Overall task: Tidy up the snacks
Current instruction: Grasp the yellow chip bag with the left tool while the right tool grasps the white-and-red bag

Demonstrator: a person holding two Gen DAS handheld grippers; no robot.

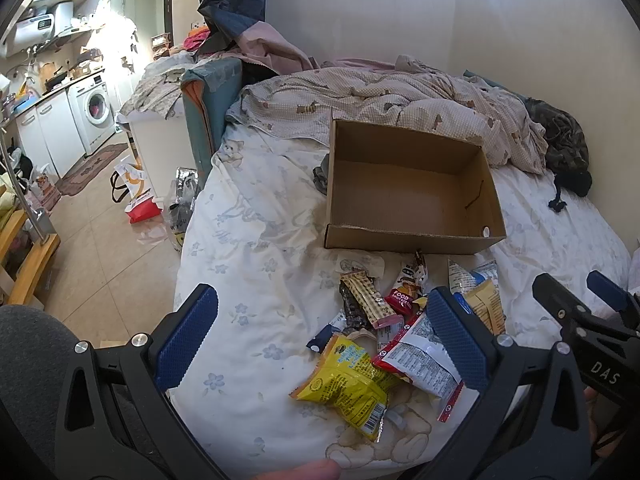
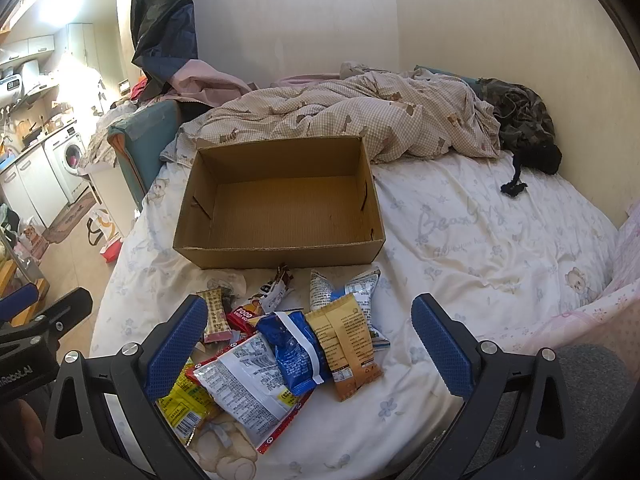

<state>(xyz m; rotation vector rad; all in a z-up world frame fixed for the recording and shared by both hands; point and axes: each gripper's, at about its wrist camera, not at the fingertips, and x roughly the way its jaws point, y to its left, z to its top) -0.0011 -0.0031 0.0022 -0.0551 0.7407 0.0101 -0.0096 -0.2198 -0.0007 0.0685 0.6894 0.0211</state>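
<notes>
An empty open cardboard box [image 1: 404, 192] [image 2: 280, 204] sits on the bed. In front of it lies a pile of snack packets: a yellow packet [image 1: 352, 388] [image 2: 186, 402], a red-and-white packet [image 1: 420, 360] [image 2: 248, 388], a blue packet [image 2: 296, 348], a tan packet [image 2: 344, 344] and small bars [image 1: 368, 300]. My left gripper [image 1: 320, 340] is open and empty above the pile's left side. My right gripper [image 2: 308, 344] is open and empty above the blue and tan packets; its fingers [image 1: 560, 304] show in the left wrist view.
The bed has a white floral sheet [image 2: 480, 240]. A crumpled checked duvet [image 2: 360, 116] and dark clothing [image 2: 524, 120] lie behind the box. The bed's left edge drops to a tiled floor [image 1: 104, 240] with bags. A kitchen with a washing machine [image 1: 94, 114] is far left.
</notes>
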